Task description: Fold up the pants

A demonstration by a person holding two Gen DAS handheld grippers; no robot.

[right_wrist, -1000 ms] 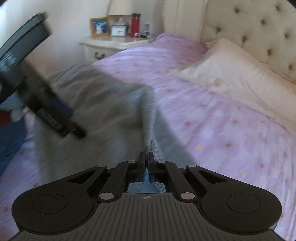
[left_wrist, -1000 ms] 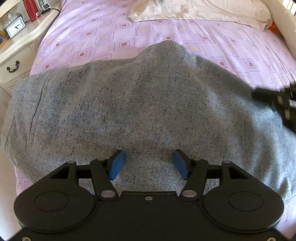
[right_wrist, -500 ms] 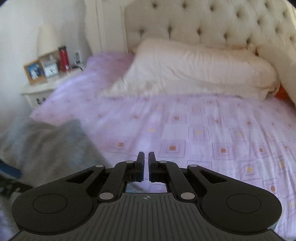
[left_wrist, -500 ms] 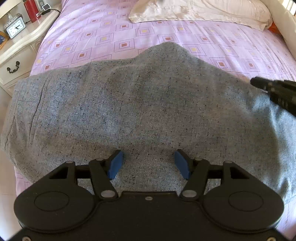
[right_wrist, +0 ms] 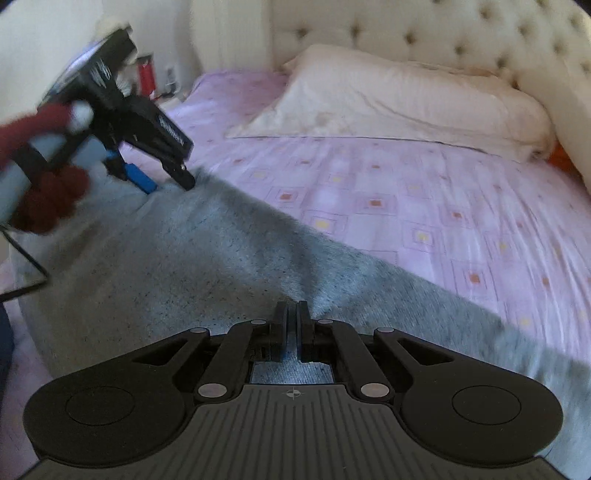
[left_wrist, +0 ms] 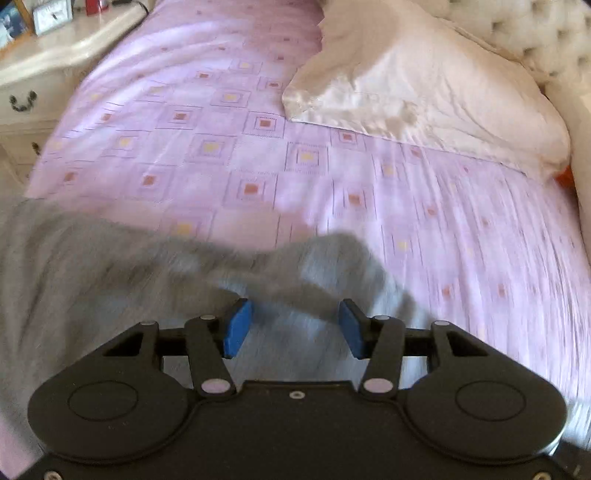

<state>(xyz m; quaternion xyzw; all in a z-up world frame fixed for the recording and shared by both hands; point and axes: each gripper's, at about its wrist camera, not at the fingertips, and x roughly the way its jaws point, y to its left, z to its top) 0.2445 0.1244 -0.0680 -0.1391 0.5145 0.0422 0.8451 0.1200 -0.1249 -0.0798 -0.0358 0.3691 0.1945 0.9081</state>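
Observation:
Grey speckled pants lie across the near part of a purple patterned bed sheet, blurred in the left wrist view. My left gripper hovers over their far edge with its blue pads apart and closing. Cloth lies under the gap, and neither pad presses on it. The right wrist view shows the pants spread wide, with the left gripper tipped down onto their far left edge. My right gripper is shut low over the pants' middle, at a crease. Whether it pinches cloth is unclear.
A cream pillow lies at the head of the bed, below a tufted headboard. A cream nightstand with a clock stands at the far left. A hand in dark red holds the left gripper.
The right gripper let go of the raised fold it held a second ago and now sits over the flat pants. The left gripper moved toward the pillow side, and its pads came closer together.

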